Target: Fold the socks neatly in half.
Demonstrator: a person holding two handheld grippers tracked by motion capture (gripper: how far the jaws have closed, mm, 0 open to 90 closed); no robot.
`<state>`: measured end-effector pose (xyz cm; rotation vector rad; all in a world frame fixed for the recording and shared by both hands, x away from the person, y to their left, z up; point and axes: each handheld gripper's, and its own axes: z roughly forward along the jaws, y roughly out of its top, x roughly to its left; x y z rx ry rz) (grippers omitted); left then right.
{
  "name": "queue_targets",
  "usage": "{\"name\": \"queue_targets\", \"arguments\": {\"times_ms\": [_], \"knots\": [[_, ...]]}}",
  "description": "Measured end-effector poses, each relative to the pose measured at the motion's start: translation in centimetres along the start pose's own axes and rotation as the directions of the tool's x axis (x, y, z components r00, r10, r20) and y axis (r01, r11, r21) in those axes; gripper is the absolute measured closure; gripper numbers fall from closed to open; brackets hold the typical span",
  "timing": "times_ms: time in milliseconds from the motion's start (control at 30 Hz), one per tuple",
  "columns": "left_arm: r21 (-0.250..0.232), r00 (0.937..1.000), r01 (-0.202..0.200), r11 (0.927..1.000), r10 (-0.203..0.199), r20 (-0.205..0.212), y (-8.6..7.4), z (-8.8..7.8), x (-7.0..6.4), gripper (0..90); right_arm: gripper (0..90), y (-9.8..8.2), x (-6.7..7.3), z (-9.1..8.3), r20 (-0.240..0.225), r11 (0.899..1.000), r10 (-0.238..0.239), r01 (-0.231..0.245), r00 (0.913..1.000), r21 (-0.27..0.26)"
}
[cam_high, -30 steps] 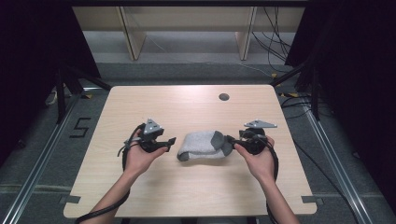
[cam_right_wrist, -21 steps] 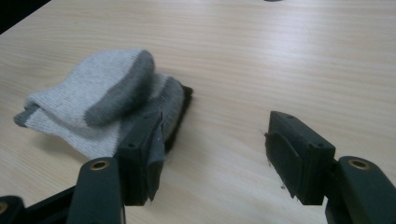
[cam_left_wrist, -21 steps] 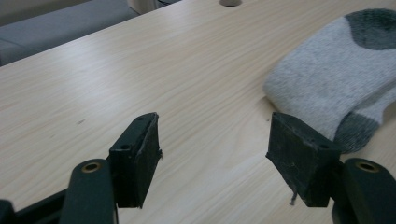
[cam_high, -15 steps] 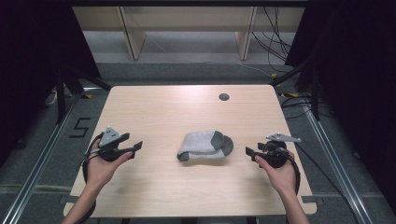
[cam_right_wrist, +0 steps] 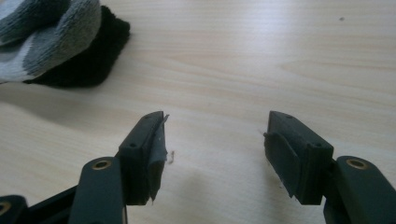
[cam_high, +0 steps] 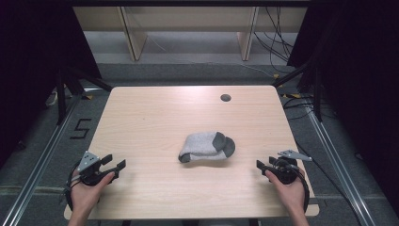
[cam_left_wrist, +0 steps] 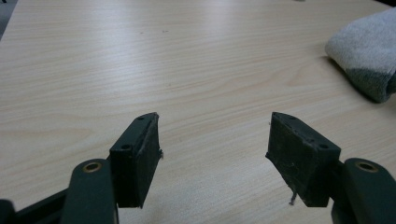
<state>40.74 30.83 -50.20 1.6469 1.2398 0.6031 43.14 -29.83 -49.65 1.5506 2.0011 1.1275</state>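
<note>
high view has the folded grey knitted sock bundle with darker grey toe and heel patches (cam_high: 206, 147) lying near the middle of the pale wood-grain surface (cam_high: 155, 117), resting flat and free of both my tools. its long axis runs across the surface from side to side; the dark rounded end points toward my right side, and the folded lighter end with a small dark tip points toward my left. it sits in no container.

my left gripper (cam_high: 117, 166) is near the front left corner, well apart from the bundle; in the left gripper view its jaws stand wide apart with bare wood between them, and the sock (cam_left_wrist: 369, 56) shows off at the upper right edge. my right gripper (cam_high: 260, 164) is near the front right edge, also apart from the bundle; in the right gripper view its jaws gape wide with nothing gripped, the sock (cam_right_wrist: 51, 32) at the upper left.

a small round dark hole (cam_high: 226, 98) sits toward the far edge of the surface, well behind the bundle. bare wood lies between each gripper and the sock.
</note>
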Motion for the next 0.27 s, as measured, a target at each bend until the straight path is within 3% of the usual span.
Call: {"name": "queue_targets", "arguments": {"times_ms": [133, 200, 267], "knots": [[-0.020, 0.9998, 0.013, 0.9997, -0.013, -0.014, -0.48, -0.38, 0.07, 33.3, 38.8, -0.24, -0.10, 0.31, 0.048, 0.997, -0.037, 0.040, 0.9982, -0.063], [-0.013, 0.9997, 0.015, 0.9998, -0.015, -0.018, -0.75, -0.48, 0.18, 33.6, 38.9, -0.46, 0.09, 0.09, 0.072, 0.997, -0.049, 0.053, 0.9962, -0.060], [-0.023, 0.9993, 0.028, 0.9993, -0.028, -0.024, -0.96, -0.36, 0.34, 33.9, 39.0, -0.80, 0.20, -0.04, 0.078, 0.995, -0.037, 0.043, 0.9963, -0.085]]}}
